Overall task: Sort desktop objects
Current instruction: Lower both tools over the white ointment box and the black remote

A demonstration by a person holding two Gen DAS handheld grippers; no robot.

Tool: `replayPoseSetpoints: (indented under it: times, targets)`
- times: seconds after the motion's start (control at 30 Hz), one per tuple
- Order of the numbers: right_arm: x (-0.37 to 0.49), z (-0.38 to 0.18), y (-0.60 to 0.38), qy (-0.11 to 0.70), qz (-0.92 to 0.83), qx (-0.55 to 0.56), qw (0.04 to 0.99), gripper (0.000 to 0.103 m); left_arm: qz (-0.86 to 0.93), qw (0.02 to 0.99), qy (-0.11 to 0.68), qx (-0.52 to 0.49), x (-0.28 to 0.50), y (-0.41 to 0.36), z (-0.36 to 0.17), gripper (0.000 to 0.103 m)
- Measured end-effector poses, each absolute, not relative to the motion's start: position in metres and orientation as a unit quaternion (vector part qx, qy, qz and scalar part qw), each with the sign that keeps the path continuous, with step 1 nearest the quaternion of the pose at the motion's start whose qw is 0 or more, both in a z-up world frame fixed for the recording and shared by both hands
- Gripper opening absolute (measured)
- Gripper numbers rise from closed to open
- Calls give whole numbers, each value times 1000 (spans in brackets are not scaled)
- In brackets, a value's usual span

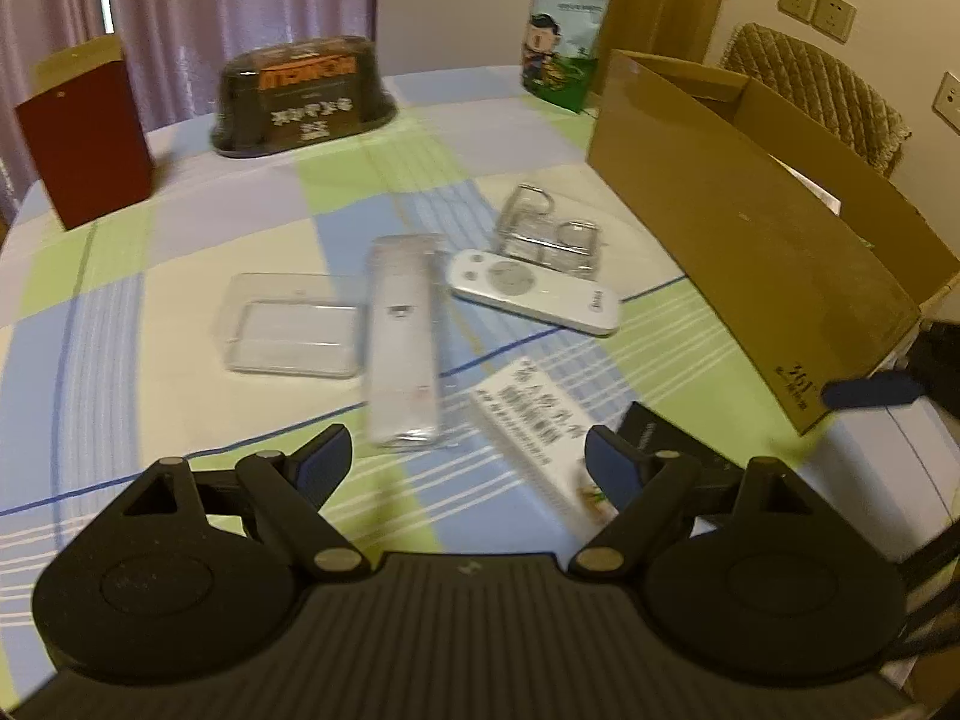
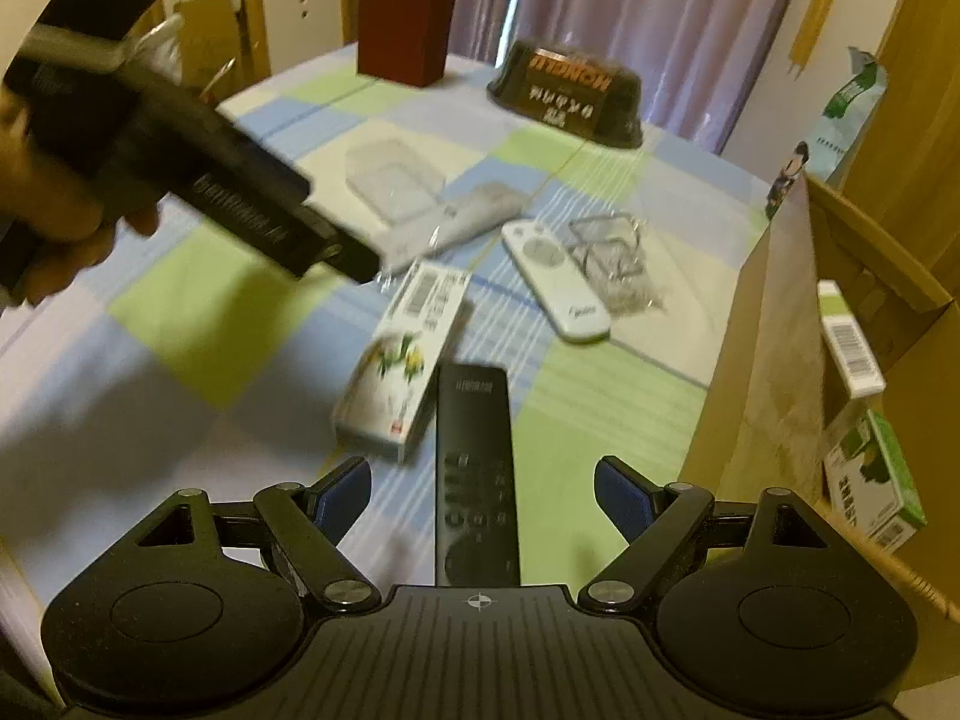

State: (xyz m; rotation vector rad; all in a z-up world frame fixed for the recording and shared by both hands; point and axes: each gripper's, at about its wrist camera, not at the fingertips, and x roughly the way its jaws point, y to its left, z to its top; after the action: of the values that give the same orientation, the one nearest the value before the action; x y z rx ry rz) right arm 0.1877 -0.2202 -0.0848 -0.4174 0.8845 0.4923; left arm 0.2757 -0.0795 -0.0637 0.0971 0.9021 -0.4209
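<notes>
My left gripper (image 1: pixel 468 459) is open above the checked tablecloth (image 1: pixel 180 276), holding nothing. Ahead of it lie a plastic-wrapped white remote (image 1: pixel 399 348), a bare white remote (image 1: pixel 534 291), a clear tray (image 1: pixel 294 324), clear blister packaging (image 1: pixel 549 237) and a white printed box (image 1: pixel 540 426). My right gripper (image 2: pixel 483 495) is open, and a black remote (image 2: pixel 477 468) lies flat on the cloth between its fingers, untouched by the pads. The white printed box (image 2: pixel 408 360) sits just left of it, with the white remote (image 2: pixel 555 282) beyond.
An open cardboard box (image 2: pixel 774 360) stands at the right and holds small cartons (image 2: pixel 852 342). A red box (image 1: pixel 84 138), a dark lidded container (image 1: pixel 300 96) and a green-white bag (image 1: pixel 567 30) stand at the far edge. A hand holds the left tool's black body (image 2: pixel 240 198).
</notes>
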Motion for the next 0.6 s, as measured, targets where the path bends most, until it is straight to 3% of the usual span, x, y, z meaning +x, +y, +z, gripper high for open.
replayPoseSetpoints:
  times: [0.37, 0.6]
  targets:
    - [172, -112, -233, 447, 241, -202, 837, 84, -232, 857, 453, 80, 269, -134, -92, 86]
    - [169, -121, -238, 453, 240, -191, 837, 84, -224, 852, 461, 108, 265, -124, -100, 87]
